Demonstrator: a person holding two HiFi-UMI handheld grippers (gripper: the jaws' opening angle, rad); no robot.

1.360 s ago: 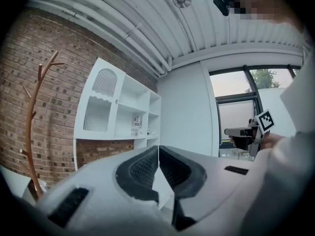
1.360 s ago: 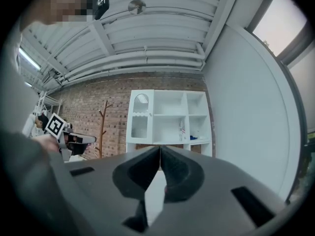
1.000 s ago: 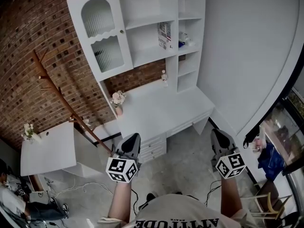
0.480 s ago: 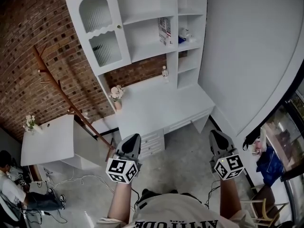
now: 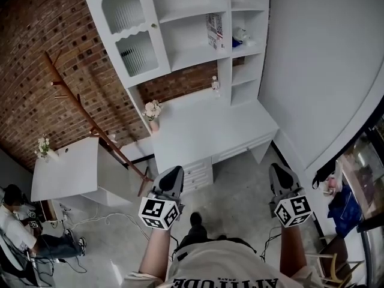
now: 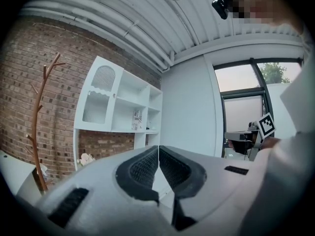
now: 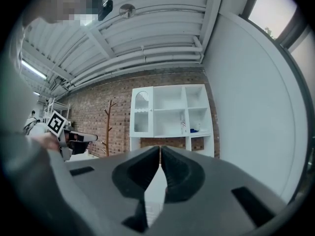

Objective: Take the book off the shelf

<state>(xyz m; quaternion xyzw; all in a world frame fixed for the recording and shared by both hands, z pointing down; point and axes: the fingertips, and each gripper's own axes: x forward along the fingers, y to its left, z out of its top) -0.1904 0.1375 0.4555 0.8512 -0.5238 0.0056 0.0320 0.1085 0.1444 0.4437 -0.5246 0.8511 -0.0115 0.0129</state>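
While both tools hang low before the person, the left tool (image 5: 173,171) and right tool (image 5: 278,168) are fully closed (nothing between either pair of jaws). The book (image 5: 215,30) stands upright on the white shelf unit (image 5: 192,56) above the counter (image 5: 204,134), well apart from both. Against the earlier frames, the tools sit slightly lower and the shelf unit has drifted right, so I judge the reach not yet begun.

Straight ahead at twelve o'clock you've got the white shelf unit (image 5: 192,56) over its white desk (image 5: 204,140), red brick wall (image 5: 42,47) behind. Swing to ten o'clock: a wooden coat stand (image 5: 90,122), and a small white table (image 5: 66,176) at nine. Plain white wall (image 5: 318,59) fills two o'clock, grey concrete floor (image 5: 237,200) underfoot, daylight through the window (image 6: 243,117) off at three.
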